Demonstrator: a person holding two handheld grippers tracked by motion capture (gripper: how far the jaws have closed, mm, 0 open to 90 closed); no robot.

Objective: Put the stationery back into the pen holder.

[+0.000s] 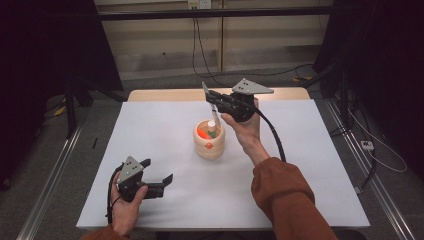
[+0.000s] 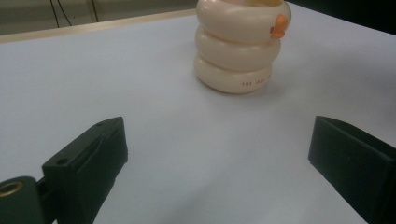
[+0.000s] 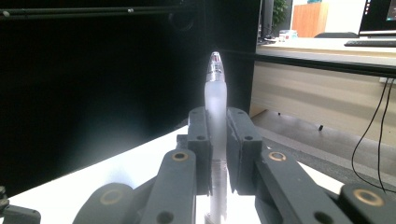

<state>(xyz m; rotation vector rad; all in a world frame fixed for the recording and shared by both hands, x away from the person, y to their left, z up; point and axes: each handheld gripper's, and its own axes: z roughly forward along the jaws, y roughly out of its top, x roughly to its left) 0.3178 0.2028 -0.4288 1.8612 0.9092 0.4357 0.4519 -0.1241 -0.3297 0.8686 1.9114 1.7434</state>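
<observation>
The right gripper (image 3: pixel 217 154), clamping a frosted white pen (image 3: pixel 215 100), is hovering at twelve o'clock of the cream ringed holder (image 1: pixel 209 145); lower it upright. The left gripper (image 1: pixel 159 176) is resting with jaws apart.

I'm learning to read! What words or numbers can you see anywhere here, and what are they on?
"THE" then blurred small red print, cut off at the curve: on the bottom ring of the cream pen pot.
Pen in the right gripper: no print to read.
Screen far off in the right gripper view: too small to read.
</observation>
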